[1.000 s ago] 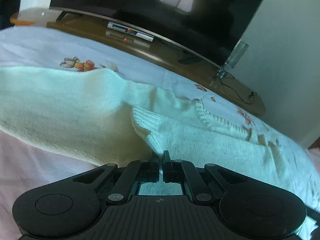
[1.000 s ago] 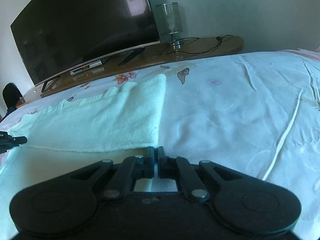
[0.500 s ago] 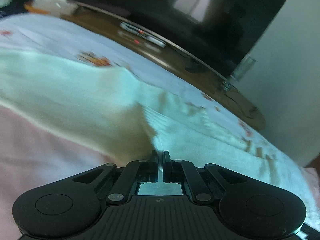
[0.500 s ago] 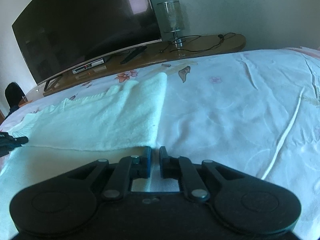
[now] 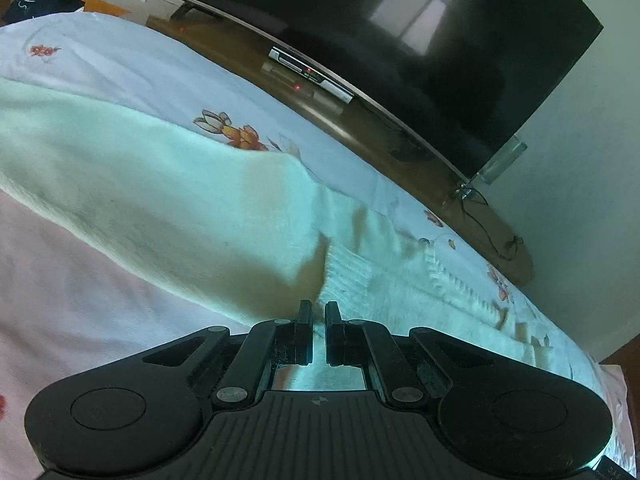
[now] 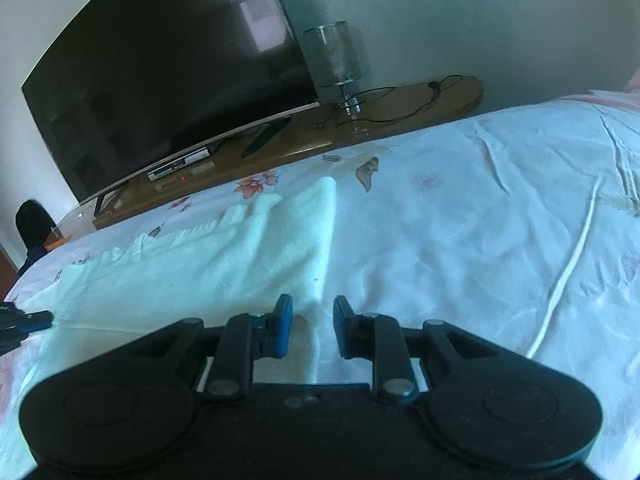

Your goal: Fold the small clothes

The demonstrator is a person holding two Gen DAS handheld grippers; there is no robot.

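a: left gripper point(image 5: 316, 316), what's it doing?

b: fingers are pinching the ribbed cuff of the pale mint knit sweater point(image 5: 168, 216). jaws are nearly together with the knit clamped between them, sleeve is lifting off the garment in a fold toward the near side.

a: and the sweater itself?

b: it's lying spread across the floral bedsheet point(image 5: 132, 72), running from near left to far right in the left wrist view. in the right wrist view the sweater point(image 6: 224, 256) is sitting left of centre, its right edge running straight away from the camera, wavy knit trim along the far edge.

a: right gripper point(image 6: 312, 320)?

b: jaws have just been opening, now standing apart. the sweater's near right corner is lying between the fingers but the pads aren't pressing on it, so released. blue pad is showing on the left finger point(image 6: 283, 326).

a: is the other gripper showing in that view?

b: yes, the left gripper's tip is poking in at the far left edge, at the sweater's left side.

a: background?

b: dark tv point(image 6: 160, 80) is standing on a wooden tv bench point(image 6: 404, 100) beyond the bed, a set-top box point(image 6: 180, 164) is sitting under the screen, a glass lamp point(image 6: 334, 60) with a cable is standing right of the tv. bedsheet point(image 6: 480, 220) is wrinkling on the right.
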